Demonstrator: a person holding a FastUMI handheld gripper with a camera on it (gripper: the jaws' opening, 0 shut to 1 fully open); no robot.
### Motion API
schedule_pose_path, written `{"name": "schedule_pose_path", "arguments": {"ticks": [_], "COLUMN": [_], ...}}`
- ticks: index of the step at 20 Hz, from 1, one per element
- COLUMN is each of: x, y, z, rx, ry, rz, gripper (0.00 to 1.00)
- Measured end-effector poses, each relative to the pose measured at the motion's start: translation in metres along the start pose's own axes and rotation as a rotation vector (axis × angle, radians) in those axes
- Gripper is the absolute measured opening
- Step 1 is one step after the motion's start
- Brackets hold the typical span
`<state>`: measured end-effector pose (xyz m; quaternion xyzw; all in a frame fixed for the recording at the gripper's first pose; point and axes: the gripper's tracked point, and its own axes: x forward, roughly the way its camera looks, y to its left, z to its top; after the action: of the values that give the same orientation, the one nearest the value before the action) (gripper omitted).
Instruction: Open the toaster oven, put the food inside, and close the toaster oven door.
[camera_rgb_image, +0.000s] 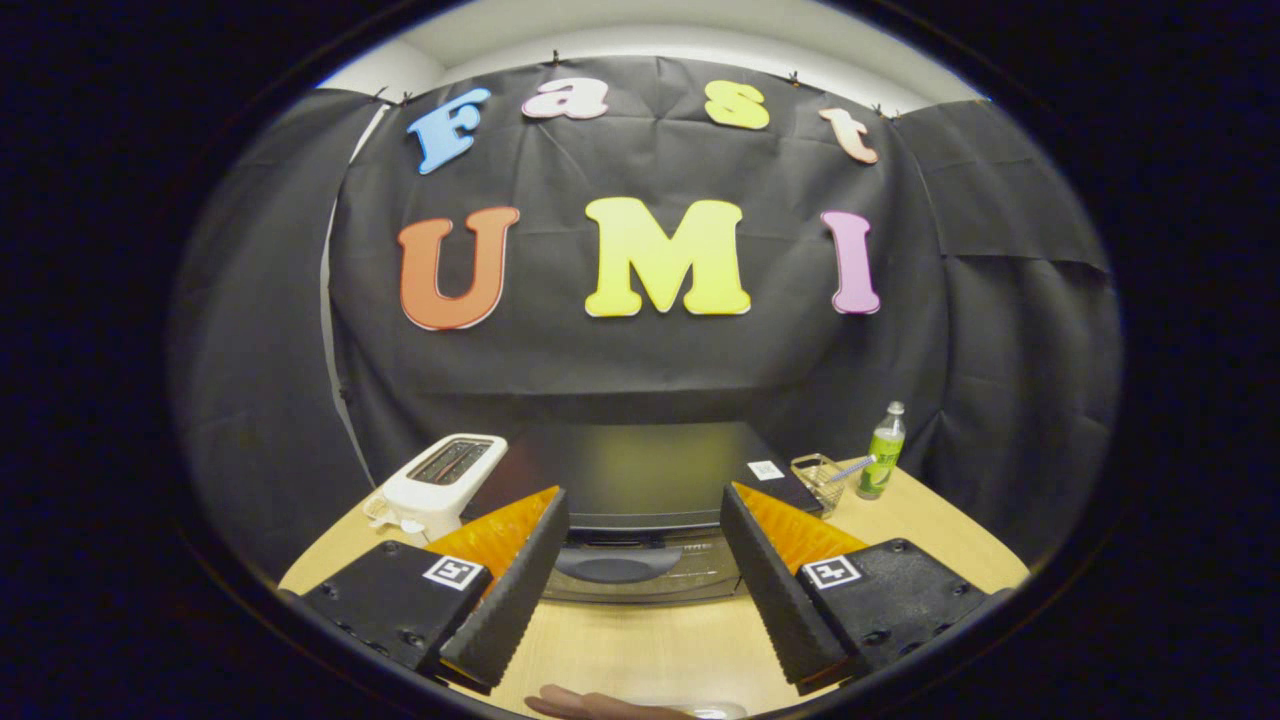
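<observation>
- Black cloth hangs as the booth wall (640, 360) behind everything, with a pale wooden table (640, 640) curving out below it.
- On the table, the toaster oven (640, 480) is the biggest item: a dark, flat-topped box set square-on, dead ahead of the gripper and just beyond its fingers. Its door appears closed, with the wide handle (612, 568) lying crosswise low on the front.
- Left of the oven sits a white slot toaster (445, 478), touching or nearly touching the oven's side; I cannot tell which.
- Right of the oven stand a small clear container (820, 478) with a thin stick in it and, just past that, a green bottle (882, 452).
- The gripper (645, 585) is spread wide and grasps nothing; bare tabletop and the oven's front show between the fingers.
- Something pale, possibly a fingertip (590, 705), peeks in at the near table edge; too little shows to be sure, and no food can be made out.
- Key relation: the handle's long axis runs side to side, across the line of the fingers, and lies centred between them a little farther forward. My judgement is that opening has not begun, and the next move needs a straight advance onto that handle, then a pull down and toward the person.
</observation>
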<state>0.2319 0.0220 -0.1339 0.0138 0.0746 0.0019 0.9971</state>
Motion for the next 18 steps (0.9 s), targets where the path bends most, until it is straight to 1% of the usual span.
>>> {"name": "schedule_pose_path", "arguments": {"ticks": [5, 7, 8, 9, 11, 12, 14, 16, 18], "x": [0.051, 0.064, 0.068, 0.071, 0.070, 0.069, 0.068, 0.063, 0.048], "y": [0.000, -0.007, -0.006, -0.004, 0.005, 0.005, 0.004, 0.004, 0.004], "z": [-0.046, -0.057, -0.064, -0.062, -0.062, -0.060, -0.064, -0.070, -0.077], "rx": [-0.024, -0.022, -0.012, 0.010, 0.003, -0.014, -0.035, -0.036, -0.016], "ry": [0.132, 0.154, 0.173, 0.156, 0.179, 0.170, 0.193, 0.235, 0.295], "rz": [-0.005, -0.035, -0.030, -0.018, 0.013, -0.003, -0.023, -0.029, -0.025], "gripper": [1.00, 1.00, 1.00, 1.00, 0.99, 0.99, 0.99, 0.99, 0.99]}}
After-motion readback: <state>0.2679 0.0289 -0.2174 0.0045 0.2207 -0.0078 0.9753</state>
